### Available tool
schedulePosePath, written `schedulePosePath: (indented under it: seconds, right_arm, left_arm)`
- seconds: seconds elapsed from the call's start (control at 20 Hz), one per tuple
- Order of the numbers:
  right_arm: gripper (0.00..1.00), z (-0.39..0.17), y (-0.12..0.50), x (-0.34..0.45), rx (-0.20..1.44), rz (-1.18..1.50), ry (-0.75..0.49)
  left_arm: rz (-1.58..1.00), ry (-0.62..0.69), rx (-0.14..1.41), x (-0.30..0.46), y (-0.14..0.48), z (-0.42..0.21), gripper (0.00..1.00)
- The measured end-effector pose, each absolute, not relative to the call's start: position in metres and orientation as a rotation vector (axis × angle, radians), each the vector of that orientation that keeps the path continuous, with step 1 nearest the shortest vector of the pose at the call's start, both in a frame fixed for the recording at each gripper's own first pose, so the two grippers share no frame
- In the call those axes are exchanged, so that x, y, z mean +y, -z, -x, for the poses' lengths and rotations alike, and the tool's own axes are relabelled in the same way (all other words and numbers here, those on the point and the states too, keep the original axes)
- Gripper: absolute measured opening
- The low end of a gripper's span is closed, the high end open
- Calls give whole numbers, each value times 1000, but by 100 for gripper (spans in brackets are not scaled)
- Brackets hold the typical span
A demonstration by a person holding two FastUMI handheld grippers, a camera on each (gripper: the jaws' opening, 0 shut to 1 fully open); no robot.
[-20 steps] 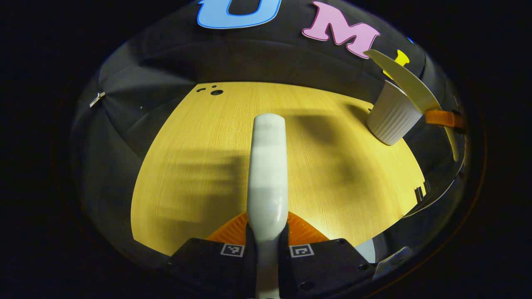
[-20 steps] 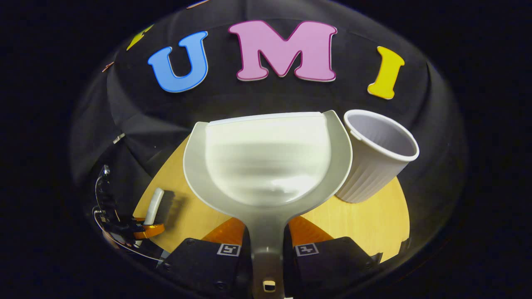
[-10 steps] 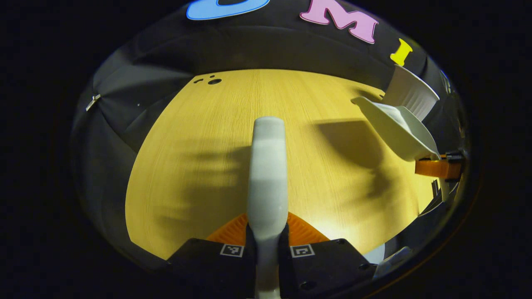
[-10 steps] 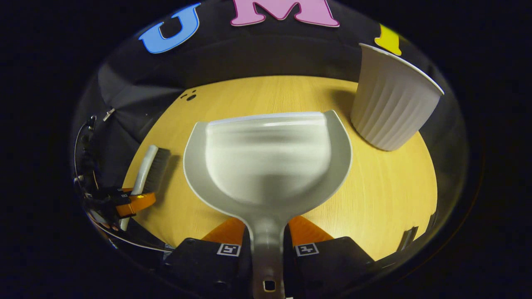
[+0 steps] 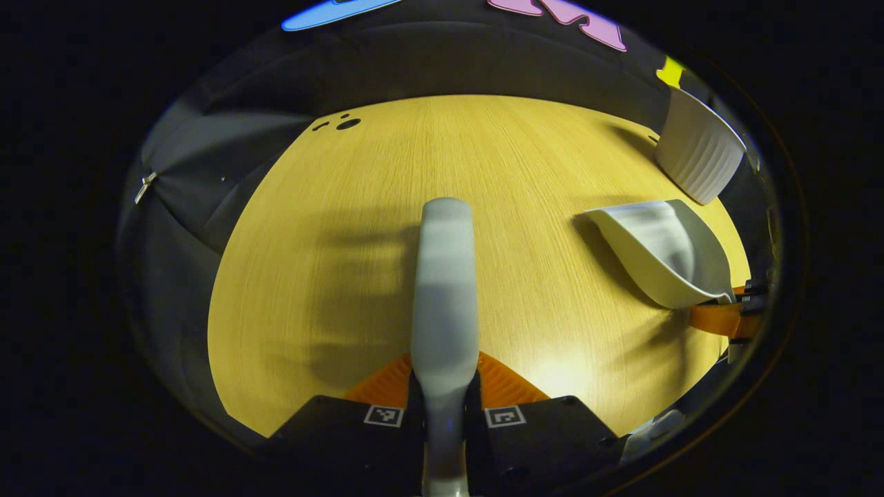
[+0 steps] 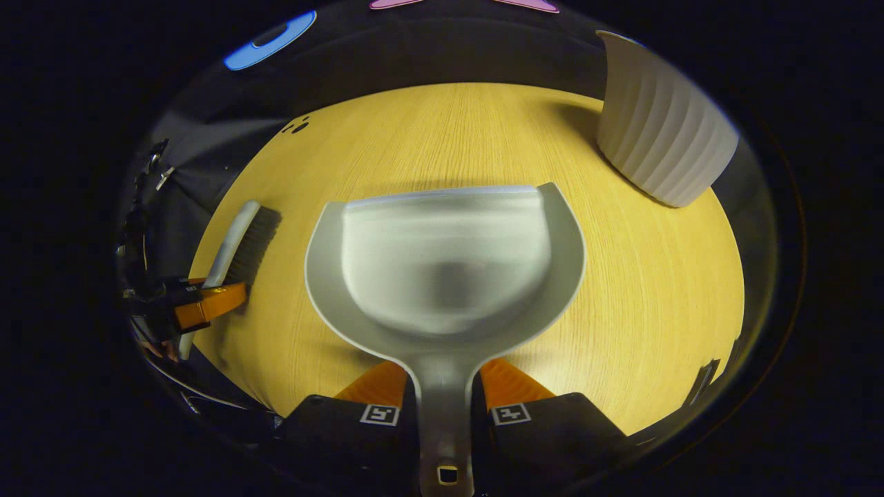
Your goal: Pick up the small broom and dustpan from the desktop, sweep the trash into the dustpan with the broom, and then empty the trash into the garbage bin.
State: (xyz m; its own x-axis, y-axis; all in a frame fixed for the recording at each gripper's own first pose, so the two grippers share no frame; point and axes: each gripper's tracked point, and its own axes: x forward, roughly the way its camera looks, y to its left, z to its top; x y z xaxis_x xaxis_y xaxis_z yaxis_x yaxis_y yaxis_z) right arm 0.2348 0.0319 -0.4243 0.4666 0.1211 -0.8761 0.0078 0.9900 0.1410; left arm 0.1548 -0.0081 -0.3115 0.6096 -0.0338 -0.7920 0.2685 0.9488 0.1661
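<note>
Hidden or unclear parts: in the left gripper view the broom (image 5: 444, 290) appeared only as the pale back of its head and handle, so its bristles were concealed there. In the right gripper view the bristles showed as a dark strip along the broom's (image 6: 238, 241) right edge, though whether they touched the desktop (image 6: 635, 290) could not be told. The inside of the dustpan (image 6: 445, 266) was smeared by motion blur, so any contents could not be made out. The garbage bin (image 6: 659, 141) was cut off at its upper edge by the limit of the view, with its ribbed wall visible and its opening out of sight.

Tools: the left gripper (image 5: 444, 386) had both fingers closed against the broom handle, which ran straight forward over the desktop (image 5: 331, 228). The right gripper (image 6: 442, 386) was closed the same way on the dustpan's handle, with the pan's scoop reaching forward over the wood. In the left gripper view the dustpan (image 5: 663, 252) lay to the right, tilted, its front lip low near the desktop; contact was uncertain. The garbage bin (image 5: 697, 155) stood beyond it at the desktop's far right, apart from the pan.
</note>
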Motion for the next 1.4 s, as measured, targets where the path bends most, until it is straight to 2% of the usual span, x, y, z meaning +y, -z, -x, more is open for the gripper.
schedulePosePath:
  seconds: [0.1,0.15,0.2,0.35,0.4,0.45,0.5,0.6,0.65,0.7,0.75,0.8,1.0,1.05,1.1,1.15,1.4]
  right_arm:
    - [34,-235,427,31,1086,-102,-66]
    - [34,-233,428,32,1089,-100,-67]
    - [35,-234,429,32,1090,-97,-68]
    - [35,-232,430,32,1097,-96,-69]
    - [40,-231,431,33,1104,-98,-71]
    - [41,-231,430,35,1102,-112,-77]
    - [38,-232,430,37,1100,-121,-77]
    - [45,-232,425,40,1095,-144,-89]
    - [60,-231,422,44,1091,-158,-98]
    - [65,-230,418,44,1085,-165,-100]
    - [89,-231,409,42,1070,-165,-97]
    - [99,-232,406,41,1048,-167,-92]
    - [99,-232,350,27,921,-166,-41]
    - [99,-233,335,22,881,-167,-25]
    - [99,-235,319,17,835,-163,-9]
    - [99,-237,303,13,783,-148,5]
    - [99,-237,207,8,498,-133,32]
  left_arm:
    - [-297,172,913,-10,316,-155,29]
    - [-301,167,916,-11,317,-155,32]
    - [-307,166,917,-13,317,-155,29]
    - [-309,176,934,-15,318,-150,38]
    - [-307,179,936,-16,317,-149,35]
    - [-298,188,935,-19,317,-147,39]
    - [-287,201,935,-22,316,-145,43]
    - [-257,211,917,-26,311,-142,81]
    - [-243,208,901,-25,305,-138,100]
    - [-232,206,880,-25,297,-137,95]
    - [-218,206,863,-24,289,-134,95]
    - [-203,206,845,-24,280,-132,95]
    - [-168,228,715,-25,227,-117,99]
    - [-158,233,667,-27,213,-112,96]
    - [-151,227,609,-27,196,-107,99]
    - [-140,237,548,-29,178,-104,96]
    - [-170,227,241,-32,90,-71,96]
